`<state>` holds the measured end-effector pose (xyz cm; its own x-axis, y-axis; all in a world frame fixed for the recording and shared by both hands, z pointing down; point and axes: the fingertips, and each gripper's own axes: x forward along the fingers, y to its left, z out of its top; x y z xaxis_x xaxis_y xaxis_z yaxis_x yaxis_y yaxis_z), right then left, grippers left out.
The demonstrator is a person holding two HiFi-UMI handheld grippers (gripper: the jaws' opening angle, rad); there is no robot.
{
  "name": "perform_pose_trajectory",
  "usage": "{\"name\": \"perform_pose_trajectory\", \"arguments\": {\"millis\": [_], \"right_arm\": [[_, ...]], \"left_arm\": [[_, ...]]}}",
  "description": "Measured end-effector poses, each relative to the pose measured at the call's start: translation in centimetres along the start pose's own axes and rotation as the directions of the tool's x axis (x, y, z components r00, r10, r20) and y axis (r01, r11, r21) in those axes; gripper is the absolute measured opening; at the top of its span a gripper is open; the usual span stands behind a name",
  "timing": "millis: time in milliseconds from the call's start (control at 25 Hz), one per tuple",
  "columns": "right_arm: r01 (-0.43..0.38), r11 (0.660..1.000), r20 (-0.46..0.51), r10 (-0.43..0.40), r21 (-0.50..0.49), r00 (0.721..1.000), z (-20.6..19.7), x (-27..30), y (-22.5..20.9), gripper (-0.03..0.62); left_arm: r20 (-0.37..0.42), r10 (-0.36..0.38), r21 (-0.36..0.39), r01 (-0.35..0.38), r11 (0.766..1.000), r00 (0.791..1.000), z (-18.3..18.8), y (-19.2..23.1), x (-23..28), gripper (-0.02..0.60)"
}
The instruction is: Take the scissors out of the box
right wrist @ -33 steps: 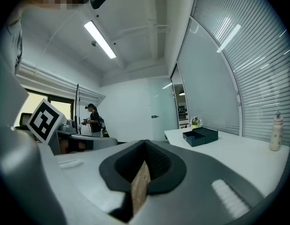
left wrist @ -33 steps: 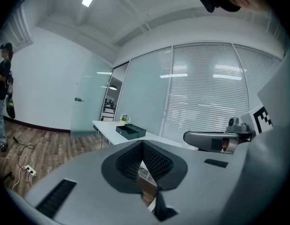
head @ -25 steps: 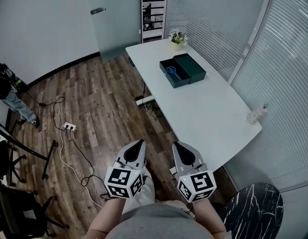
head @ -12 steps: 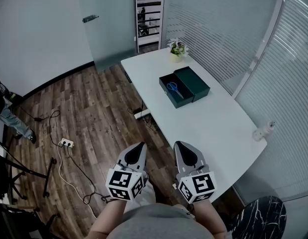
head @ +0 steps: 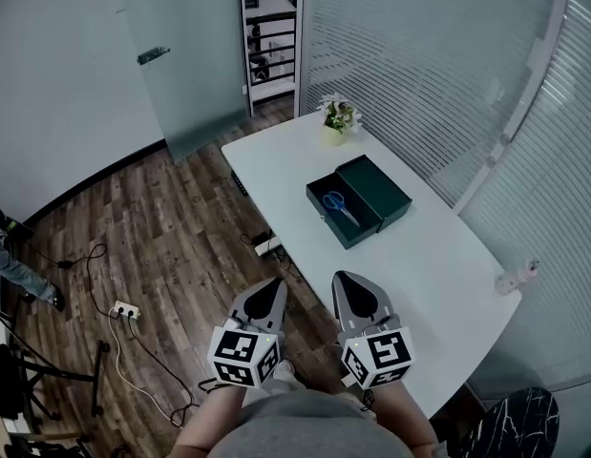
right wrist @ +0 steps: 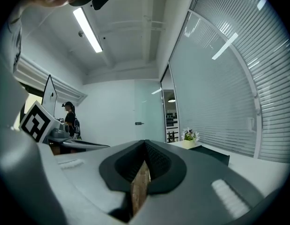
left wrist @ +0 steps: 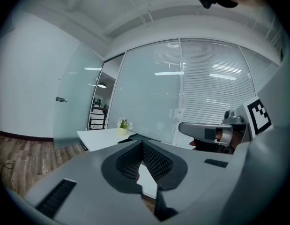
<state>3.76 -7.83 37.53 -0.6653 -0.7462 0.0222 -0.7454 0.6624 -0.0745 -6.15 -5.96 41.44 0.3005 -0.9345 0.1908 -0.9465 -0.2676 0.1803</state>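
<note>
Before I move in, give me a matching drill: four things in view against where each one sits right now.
Things:
1. scissors
2. plant
3. bottle
4. power strip

Places:
A. on the floor
B. in the open box
C. at the far end of the table
D. at the table's right edge

Pairs: 1-B, 2-C, 3-D, 4-A
</note>
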Motion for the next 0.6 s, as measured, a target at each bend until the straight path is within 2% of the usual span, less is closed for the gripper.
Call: {"name": "perform_pose_trajectory", "arguments": {"millis": [400,600], "right_arm": [[0.051,0.998,-0.011,-0.051,-0.039,0.999,0.7,10.5,-2.1,0.009],[0.075,0.995,-0.025,-0.077,-0.063,0.997,0.2,14.1,-3.5,0.009]], "left_arm": [[-0.009,-0.038,-0.026,0.037,0.999,0.999,2.7,7.9,7.0,0.006],[-0.023,-0.057,-0.041,0.056,0.998,0.998,2.6,10.5,10.1,0.006]]}}
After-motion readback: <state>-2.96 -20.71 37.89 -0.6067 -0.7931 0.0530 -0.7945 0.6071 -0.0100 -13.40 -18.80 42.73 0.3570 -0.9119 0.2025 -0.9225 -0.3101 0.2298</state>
